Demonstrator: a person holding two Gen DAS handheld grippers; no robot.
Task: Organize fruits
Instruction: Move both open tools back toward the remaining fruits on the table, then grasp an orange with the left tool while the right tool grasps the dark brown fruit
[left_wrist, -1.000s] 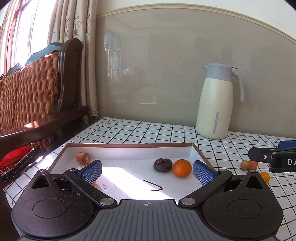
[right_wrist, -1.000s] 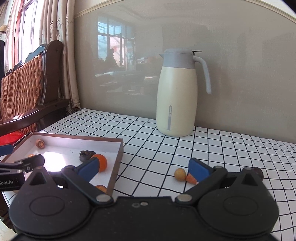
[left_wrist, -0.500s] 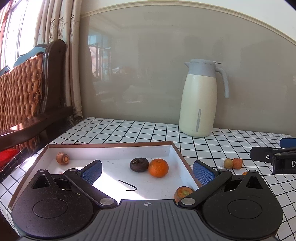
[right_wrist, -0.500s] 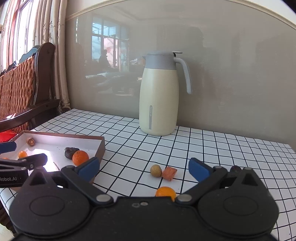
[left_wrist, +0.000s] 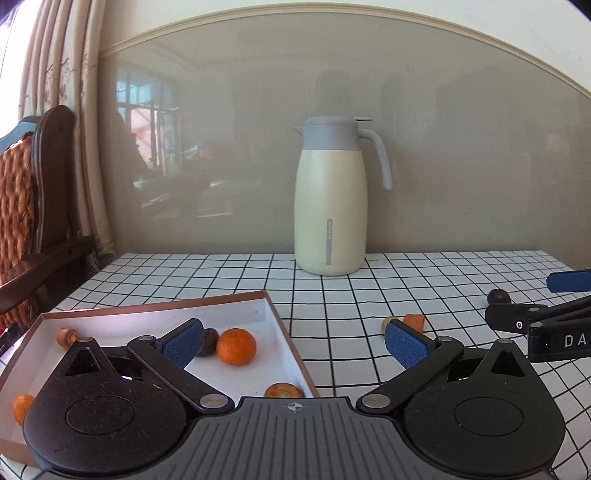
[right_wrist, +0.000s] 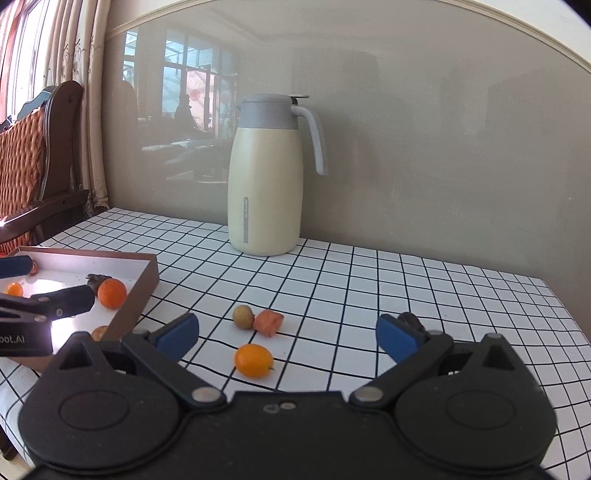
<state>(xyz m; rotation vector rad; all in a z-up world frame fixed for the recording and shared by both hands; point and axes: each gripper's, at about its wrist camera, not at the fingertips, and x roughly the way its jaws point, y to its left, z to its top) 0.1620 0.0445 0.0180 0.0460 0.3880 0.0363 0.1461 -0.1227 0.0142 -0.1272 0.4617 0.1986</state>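
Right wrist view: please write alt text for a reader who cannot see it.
The open right gripper hovers over a grid-patterned table, pointing at a small orange fruit, a yellowish round fruit and an orange chunk. Left is a tray holding fruit; behind stands a cream jug.

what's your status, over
Left gripper open, empty. Right gripper open, kumquat between fingers. Four fruits outside box. Nothing blocking.

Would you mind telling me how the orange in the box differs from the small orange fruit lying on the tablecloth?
The orange lies inside the box; the kumquat lies loose on the tablecloth. The orange looks round and deeper orange; the kumquat looks oval and yellower. Neither is gripped.
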